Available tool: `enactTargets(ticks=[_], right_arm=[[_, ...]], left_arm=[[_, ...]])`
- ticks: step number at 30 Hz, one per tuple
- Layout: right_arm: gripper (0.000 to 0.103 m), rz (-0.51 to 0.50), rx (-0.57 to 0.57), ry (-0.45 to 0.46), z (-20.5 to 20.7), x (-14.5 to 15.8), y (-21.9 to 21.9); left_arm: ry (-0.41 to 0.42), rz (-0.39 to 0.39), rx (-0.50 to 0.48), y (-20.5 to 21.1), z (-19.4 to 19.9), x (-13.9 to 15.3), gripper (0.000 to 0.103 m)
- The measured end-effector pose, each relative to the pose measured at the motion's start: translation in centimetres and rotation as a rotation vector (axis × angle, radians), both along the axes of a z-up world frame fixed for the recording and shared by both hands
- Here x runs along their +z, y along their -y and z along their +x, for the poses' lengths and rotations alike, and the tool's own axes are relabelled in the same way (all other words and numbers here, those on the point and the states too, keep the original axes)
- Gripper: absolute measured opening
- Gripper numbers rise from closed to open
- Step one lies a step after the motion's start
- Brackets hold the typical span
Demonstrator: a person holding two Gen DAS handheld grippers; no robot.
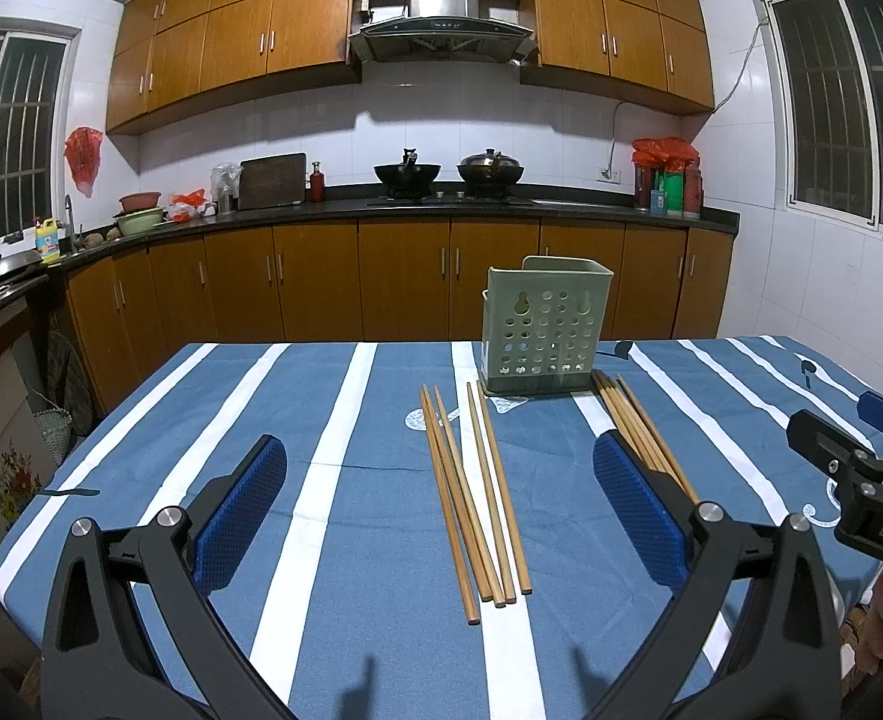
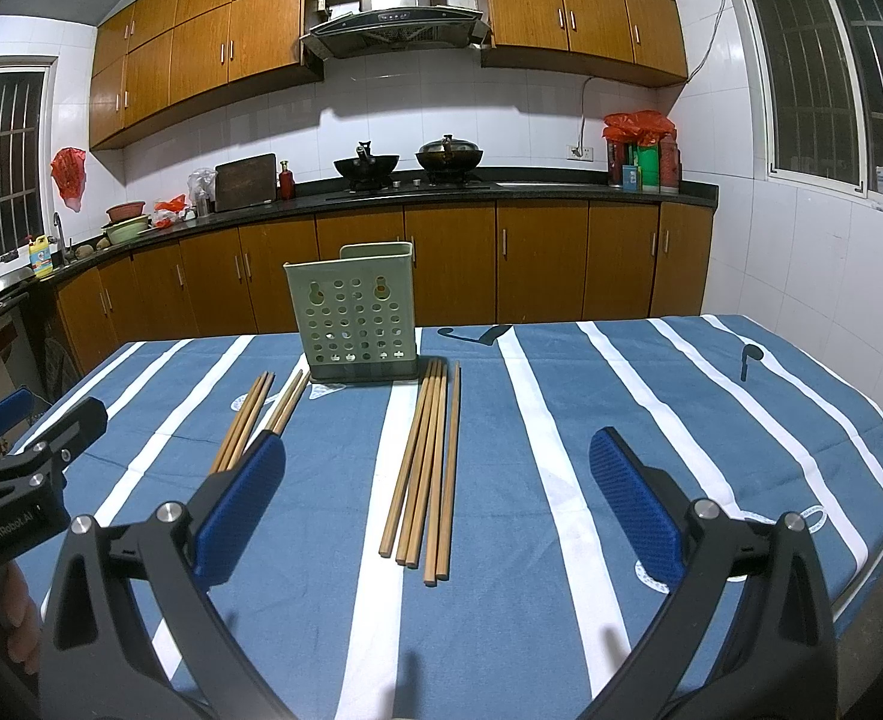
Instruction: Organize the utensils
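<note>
A pale green perforated utensil holder stands upright near the far side of the table. Several wooden chopsticks lie in a loose bundle in front of it, between the open fingers of my left gripper. A second bundle of chopsticks lies right of the holder, in front of my open right gripper. In the left wrist view this second bundle is partly hidden behind my right finger. Neither gripper holds anything, and both hover above the near part of the table.
The table carries a blue cloth with white stripes. The right gripper shows at the right edge of the left view, the left gripper at the left edge of the right view. Kitchen cabinets and a stove with two woks stand beyond.
</note>
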State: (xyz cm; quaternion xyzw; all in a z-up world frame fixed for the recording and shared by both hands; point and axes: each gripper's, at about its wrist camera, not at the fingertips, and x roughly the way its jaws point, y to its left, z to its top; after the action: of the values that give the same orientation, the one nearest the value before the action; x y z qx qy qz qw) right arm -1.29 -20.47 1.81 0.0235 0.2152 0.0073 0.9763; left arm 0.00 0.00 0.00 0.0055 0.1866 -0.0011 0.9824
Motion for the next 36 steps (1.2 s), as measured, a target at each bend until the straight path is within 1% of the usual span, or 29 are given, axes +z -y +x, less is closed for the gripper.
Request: enactTargets(ticks=[36], right_arm=[[0.099,0.001,0.0,0.0,0.04,-0.1,-0.05]], left_arm=[[-0.003,0.001,0.0,0.01,0.02,-0.01,0.101]])
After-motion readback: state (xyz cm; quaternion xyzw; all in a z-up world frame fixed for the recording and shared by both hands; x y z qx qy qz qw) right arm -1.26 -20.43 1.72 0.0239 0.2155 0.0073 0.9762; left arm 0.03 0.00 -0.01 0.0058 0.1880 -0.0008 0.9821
